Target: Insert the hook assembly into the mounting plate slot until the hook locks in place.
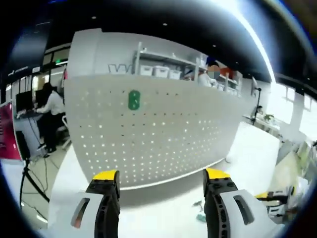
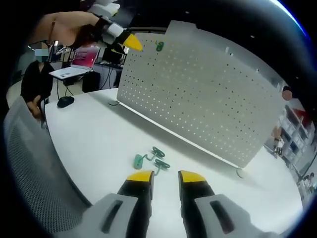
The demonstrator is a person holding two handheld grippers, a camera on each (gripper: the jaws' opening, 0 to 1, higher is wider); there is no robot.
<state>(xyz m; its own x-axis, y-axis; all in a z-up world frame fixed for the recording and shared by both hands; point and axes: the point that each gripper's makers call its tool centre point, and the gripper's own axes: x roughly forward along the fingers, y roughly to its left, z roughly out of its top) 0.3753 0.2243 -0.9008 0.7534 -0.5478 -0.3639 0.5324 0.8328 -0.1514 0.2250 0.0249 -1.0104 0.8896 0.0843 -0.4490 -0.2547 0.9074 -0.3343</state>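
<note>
A white perforated mounting plate (image 1: pixel 158 129) stands upright on the white table (image 1: pixel 247 148); the right gripper view has the plate (image 2: pixel 208 94) slanting across. One green hook (image 1: pixel 133 99) hangs on its upper left, also seen as a small green hook (image 2: pixel 159 46). Loose green hook pieces (image 2: pixel 151 159) lie on the table just beyond my right gripper (image 2: pixel 166 177), whose jaws stand slightly apart with nothing between them. My left gripper (image 1: pixel 161 176) is open wide and empty, facing the plate. In the right gripper view a hand holds the left gripper (image 2: pixel 124 39) near the hung hook.
A laptop (image 2: pixel 74 69) and a mouse (image 2: pixel 64 101) lie at the table's far left, with a mesh chair back (image 2: pixel 29 163) beside it. A person (image 1: pixel 52 106) sits at a desk behind. Shelves with bins (image 1: pixel 161 70) rise beyond the plate. The right gripper (image 1: pixel 277 198) shows low right.
</note>
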